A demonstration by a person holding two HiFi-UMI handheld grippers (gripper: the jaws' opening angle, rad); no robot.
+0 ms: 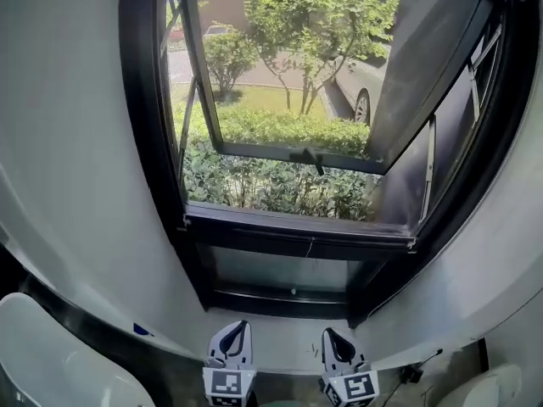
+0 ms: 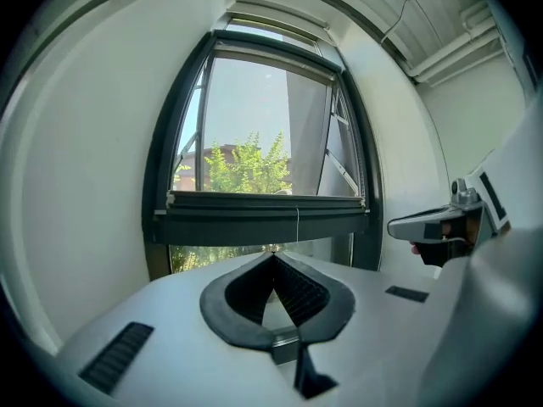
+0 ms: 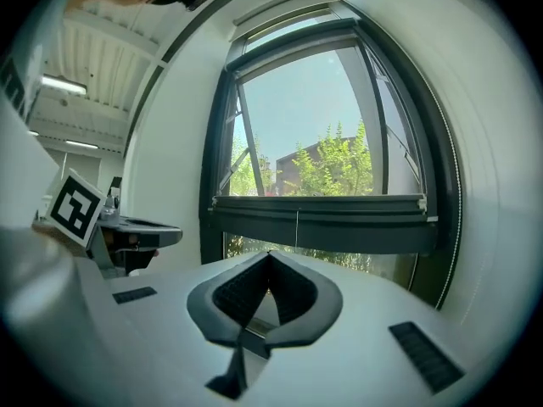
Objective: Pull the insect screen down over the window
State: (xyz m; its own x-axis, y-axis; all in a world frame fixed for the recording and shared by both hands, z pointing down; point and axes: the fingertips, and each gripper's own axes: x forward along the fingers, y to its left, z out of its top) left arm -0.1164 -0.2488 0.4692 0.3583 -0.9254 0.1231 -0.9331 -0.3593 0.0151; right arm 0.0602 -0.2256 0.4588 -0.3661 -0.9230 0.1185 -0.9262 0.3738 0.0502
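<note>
The dark-framed window (image 1: 153, 142) fills the head view, its sash (image 1: 288, 151) swung outward onto greenery. A dark horizontal bar (image 1: 297, 231) crosses the opening low down, above a fixed lower pane, with a thin cord (image 1: 310, 248) hanging from its middle. Whether mesh hangs above the bar I cannot tell. My left gripper (image 1: 235, 329) and right gripper (image 1: 333, 337) sit side by side at the bottom, well below the bar, both shut on nothing. The bar (image 2: 267, 219) and cord (image 2: 297, 225) lie beyond the left gripper (image 2: 273, 256). The right gripper (image 3: 270, 255) faces the bar (image 3: 322, 225) too.
White walls flank the window, and a pale sill ledge (image 1: 280, 346) runs under it. A white rounded object (image 1: 51, 354) sits at bottom left, and a small dark cable (image 1: 416, 370) lies at bottom right. A parked car (image 1: 361, 83) stands outside.
</note>
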